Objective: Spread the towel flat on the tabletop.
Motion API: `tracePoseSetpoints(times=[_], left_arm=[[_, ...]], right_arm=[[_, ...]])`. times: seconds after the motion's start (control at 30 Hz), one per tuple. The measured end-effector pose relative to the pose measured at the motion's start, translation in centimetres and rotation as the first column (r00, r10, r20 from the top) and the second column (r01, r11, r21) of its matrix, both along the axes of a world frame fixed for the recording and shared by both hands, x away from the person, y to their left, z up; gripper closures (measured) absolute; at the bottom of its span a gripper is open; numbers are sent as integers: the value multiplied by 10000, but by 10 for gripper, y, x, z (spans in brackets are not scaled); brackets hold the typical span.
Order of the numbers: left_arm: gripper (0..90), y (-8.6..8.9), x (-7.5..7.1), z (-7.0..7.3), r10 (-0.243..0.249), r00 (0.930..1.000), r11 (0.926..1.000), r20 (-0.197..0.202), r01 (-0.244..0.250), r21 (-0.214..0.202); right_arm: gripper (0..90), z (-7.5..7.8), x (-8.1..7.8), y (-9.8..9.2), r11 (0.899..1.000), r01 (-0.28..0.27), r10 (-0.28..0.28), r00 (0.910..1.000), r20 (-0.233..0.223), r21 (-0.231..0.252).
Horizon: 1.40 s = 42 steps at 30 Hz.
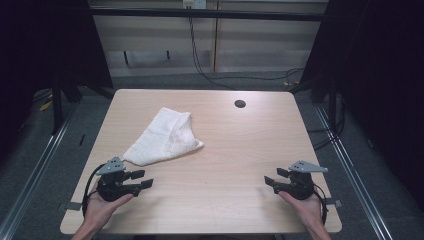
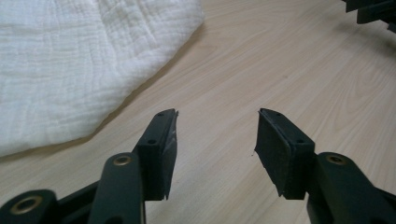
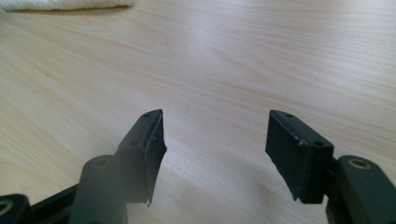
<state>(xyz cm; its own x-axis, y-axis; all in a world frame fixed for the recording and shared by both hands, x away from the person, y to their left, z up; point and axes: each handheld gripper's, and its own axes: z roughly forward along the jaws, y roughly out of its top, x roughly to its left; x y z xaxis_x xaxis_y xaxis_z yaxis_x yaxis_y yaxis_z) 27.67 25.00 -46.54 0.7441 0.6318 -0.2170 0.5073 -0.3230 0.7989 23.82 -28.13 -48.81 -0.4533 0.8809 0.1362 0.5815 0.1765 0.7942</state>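
Observation:
A white folded cloth (image 1: 165, 137) lies on the left half of the wooden table (image 1: 225, 150). My left gripper (image 1: 145, 179) rests low near the front left corner, just in front of the cloth's near corner, jaws open and empty. In the left gripper view the cloth (image 2: 70, 60) lies ahead to the left of the left gripper (image 2: 217, 114), not between the jaws. My right gripper (image 1: 271, 182) sits near the front right, pointing left, open over bare wood. In the right gripper view the right gripper (image 3: 215, 114) holds nothing, and an edge of the cloth (image 3: 65, 3) shows far off.
A round cable hole (image 1: 240, 104) sits in the table near the far edge. Black curtains flank both sides and cables (image 1: 200, 60) hang behind the table. The other gripper's tip (image 2: 373, 9) shows at the top right of the left gripper view.

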Motion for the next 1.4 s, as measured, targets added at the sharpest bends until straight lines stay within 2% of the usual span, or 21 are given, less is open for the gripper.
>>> tracePoseSetpoints(times=[0.03, 0.1, 0.13, 0.2, 0.27, 0.33, 0.37, 0.43, 0.47, 0.53, 0.6, 0.73, 0.83, 0.9, 0.93, 1.03, 1.07, 1.1, 1.2, 1.33, 1.4], left_arm=[[489, 0, 0, 1, 120, 9999, 9999, 102, -121, 63], [442, -1, 0, 1, 67, 9998, 9999, 164, -69, 153], [450, -1, 0, 1, 67, 9998, 9999, 164, -69, 153], [472, -3, 2, 0, -242, 9997, 9997, 9, 242, 52], [483, -3, 3, -1, -369, 9993, 9993, -69, 368, -101], [495, -4, 4, 0, -369, 9991, 9992, -189, 366, -180], [495, -5, 6, 0, -396, 9990, 9991, -214, 392, -180], [489, -8, 12, 0, -381, 9990, 9992, -224, 385, 143], [478, -9, 16, 1, -402, 9988, 9990, -267, 407, 192], [478, -12, 23, 6, -427, 9990, 9988, -153, 430, 214], [477, -13, 25, 7, -454, 9989, 9988, -153, 456, 158], [511, -18, 31, 15, -352, 9994, 9986, 21, 351, 398], [547, -22, 38, 19, -426, 9989, 9986, 185, 420, 306], [565, -26, 48, 21, -455, 9986, 9986, 284, 448, 273], [565, -26, 48, 21, -455, 9986, 9986, 284, 448, 273], [546, -32, 63, 22, -454, 9986, 9989, 287, 451, 112], [547, -35, 67, 22, -433, 9987, 9990, 266, 430, 124], [547, -37, 69, 21, -371, 9990, 9993, 263, 369, 79], [554, -46, 77, 21, -486, 9981, 9982, 382, 472, 367], [601, -50, 84, 22, -564, 9980, 9979, 274, 554, 340], [606, -52, 90, 24, -652, 9973, 9954, 335, 626, 724]], right_arm=[[370, 0, -1, 0, 10000, -87, 87, 9999, 78, -3], [363, 1, -2, 0, 9999, -40, 36, 9995, 311, 126], [363, 1, -2, 0, 9999, -40, 36, 9995, 311, 126], [407, 2, -2, 1, 9995, -232, 221, 9985, 505, 218], [404, 2, -2, 1, 9997, -201, 194, 9982, 573, 113], [404, 2, 0, -1, 9984, -352, 323, 9974, 645, 443], [404, 2, 0, -1, 9984, -352, 323, 9974, 645, 443], [405, 1, 0, 0, 9969, -518, 483, 9972, 575, 600], [407, 2, -1, 1, 9950, -631, 591, 9968, 531, 772], [407, 3, -2, 2, 9942, -714, 675, 9965, 499, 806], [407, 3, -3, 3, 9933, -753, 715, 9964, 455, 875], [426, 3, -5, 4, 9927, -838, 825, 9964, 180, 863], [430, 4, -7, 3, 9919, -826, 811, 9965, 199, 962], [420, 3, -6, 4, 9916, -889, 879, 9960, 147, 942], [420, 3, -6, 4, 9916, -889, 879, 9960, 147, 942], [382, 3, -5, 6, 9898, -1002, 996, 9950, 116, 1014], [372, 2, -4, 7, 9838, -1159, 1176, 9931, -40, 1364], [372, 2, -4, 7, 9838, -1159, 1176, 9931, -40, 1364], [366, 3, -4, 11, 9833, -1314, 1336, 9910, -92, 1261], [357, 5, -6, 14, 9812, -1492, 1503, 9886, 1, 1226], [358, 7, -9, 16, 9799, -1574, 1588, 9873, -16, 1224]])
